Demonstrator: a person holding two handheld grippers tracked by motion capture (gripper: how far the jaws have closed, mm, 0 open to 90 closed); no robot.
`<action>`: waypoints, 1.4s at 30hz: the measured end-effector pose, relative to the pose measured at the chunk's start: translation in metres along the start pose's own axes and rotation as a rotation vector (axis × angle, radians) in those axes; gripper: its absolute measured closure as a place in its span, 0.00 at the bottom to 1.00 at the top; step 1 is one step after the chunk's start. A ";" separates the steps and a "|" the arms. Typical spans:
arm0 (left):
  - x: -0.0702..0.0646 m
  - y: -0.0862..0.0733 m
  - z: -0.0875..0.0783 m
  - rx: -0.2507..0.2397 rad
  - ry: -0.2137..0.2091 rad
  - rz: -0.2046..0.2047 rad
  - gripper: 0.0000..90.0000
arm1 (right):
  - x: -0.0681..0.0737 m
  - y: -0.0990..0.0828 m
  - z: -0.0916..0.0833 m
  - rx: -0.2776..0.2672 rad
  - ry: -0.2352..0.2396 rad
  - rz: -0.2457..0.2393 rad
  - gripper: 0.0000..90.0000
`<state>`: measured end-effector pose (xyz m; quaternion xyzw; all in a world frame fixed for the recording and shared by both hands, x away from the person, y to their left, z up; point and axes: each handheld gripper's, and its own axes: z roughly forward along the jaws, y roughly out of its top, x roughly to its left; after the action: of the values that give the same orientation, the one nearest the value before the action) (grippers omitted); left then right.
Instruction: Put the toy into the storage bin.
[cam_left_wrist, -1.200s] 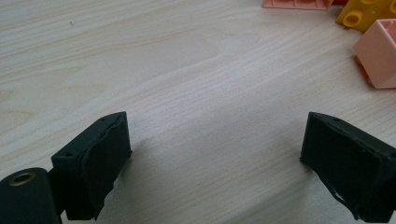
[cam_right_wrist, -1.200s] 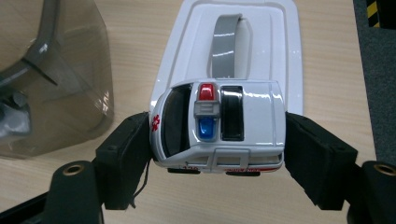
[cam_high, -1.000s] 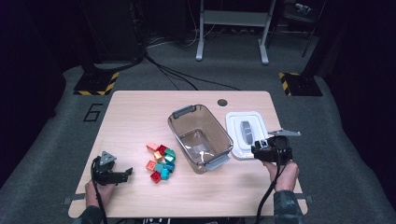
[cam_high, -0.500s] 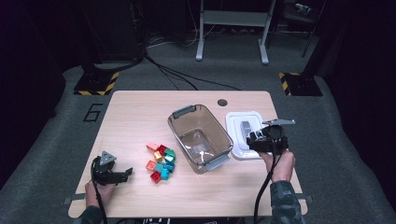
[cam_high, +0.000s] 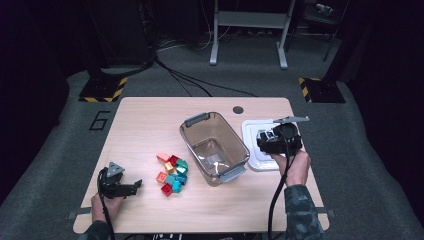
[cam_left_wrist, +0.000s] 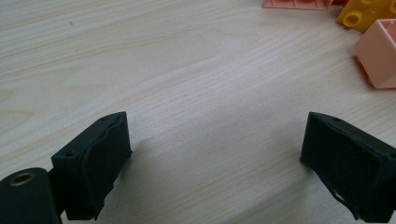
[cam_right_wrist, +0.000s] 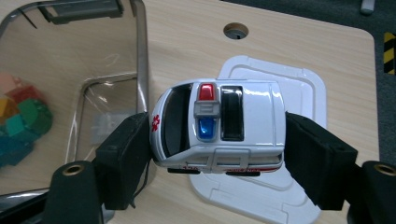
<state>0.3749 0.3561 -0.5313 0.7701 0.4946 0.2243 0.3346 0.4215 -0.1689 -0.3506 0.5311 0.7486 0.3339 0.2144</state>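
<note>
From the high view the right tool (cam_high: 270, 141) hangs over the white lid (cam_high: 251, 131) at the tabletop's (cam_high: 150, 125) right side, but what it carries is hard to make out there. The right gripper view settles it: a white toy ambulance (cam_right_wrist: 219, 126) is pinched between the two black pads (cam_right_wrist: 123, 156), one pressing on its nose and the other on its rear, with the jaws about half spread. The car is held clear above the lid (cam_right_wrist: 299, 88), roof towards the camera, its red and blue light bar across the middle. Its long axis runs from pad to pad, windscreen end towards the clear plastic bin (cam_right_wrist: 74, 60).

The high view alone gives the layout — the bin (cam_high: 215, 145) sits mid-tabletop, a heap of coloured blocks (cam_high: 172, 172) just left of it, and the left tool (cam_high: 127, 188) rests near the front left corner. The left gripper view shows that left tool (cam_left_wrist: 215, 154) with jaws spread wide over bare wood, nothing between them — a few pink and yellow blocks (cam_left_wrist: 378, 56) lie at the picture's top right.
</note>
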 end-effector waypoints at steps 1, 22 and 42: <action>0.000 0.000 0.000 0.000 0.000 0.001 0.09 | 0.002 0.002 0.001 -0.005 0.010 -0.013 0.29; 0.000 0.000 0.000 0.000 0.000 0.000 0.09 | 0.063 0.005 0.034 0.091 0.150 -0.150 0.29; 0.000 0.000 0.000 0.002 0.002 0.001 0.09 | 0.078 -0.007 0.042 0.202 0.176 -0.217 0.28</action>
<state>0.3748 0.3561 -0.5311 0.7706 0.4947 0.2246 0.3333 0.4187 -0.0857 -0.3815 0.4346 0.8472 0.2773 0.1283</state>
